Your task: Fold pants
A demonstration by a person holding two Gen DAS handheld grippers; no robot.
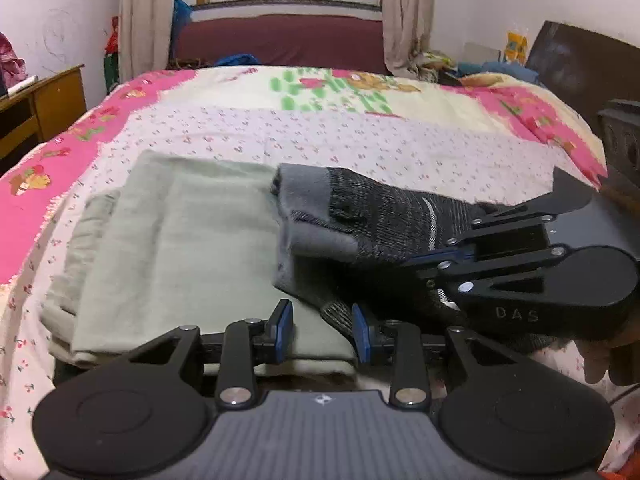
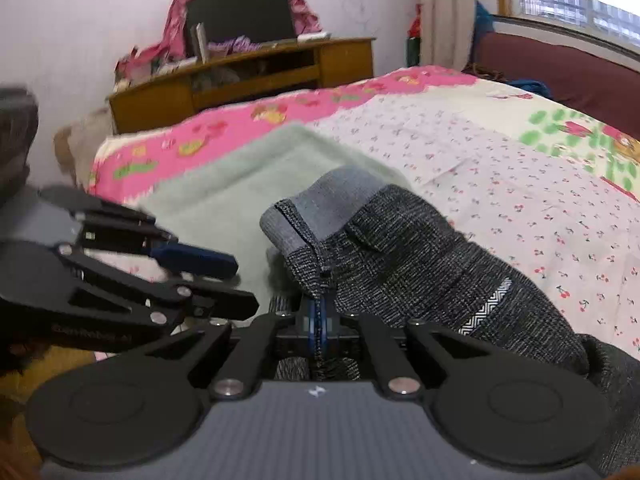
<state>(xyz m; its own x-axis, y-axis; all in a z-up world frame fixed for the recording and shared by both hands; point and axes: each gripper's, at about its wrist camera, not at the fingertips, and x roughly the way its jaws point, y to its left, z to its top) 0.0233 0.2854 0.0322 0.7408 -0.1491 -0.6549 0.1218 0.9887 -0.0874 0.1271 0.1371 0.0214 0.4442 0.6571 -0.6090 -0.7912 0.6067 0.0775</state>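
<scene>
Far left of the left wrist view: a wooden desk (image 1: 44, 100) against the wall. Left of centre, lying flat on the flowered bed (image 1: 360, 136): a pale green folded cloth (image 1: 176, 248). At bottom centre, the left tongs (image 1: 322, 330), released, blue pads apart over the green cloth's near edge, gripping nothing. Right of centre: dark grey knit pants (image 1: 380, 220), bunched and lifted, draped partly over the green cloth's right side. At right, the right tongs (image 1: 460, 258), reaching into the pants from the side. In the right wrist view, at left: the left tongs (image 2: 208, 276), blurred, fingers parted. At bottom centre: the right tongs (image 2: 318, 320), clenched on a fold of the pants (image 2: 400, 256), fabric rising ahead and trailing off lower right.
</scene>
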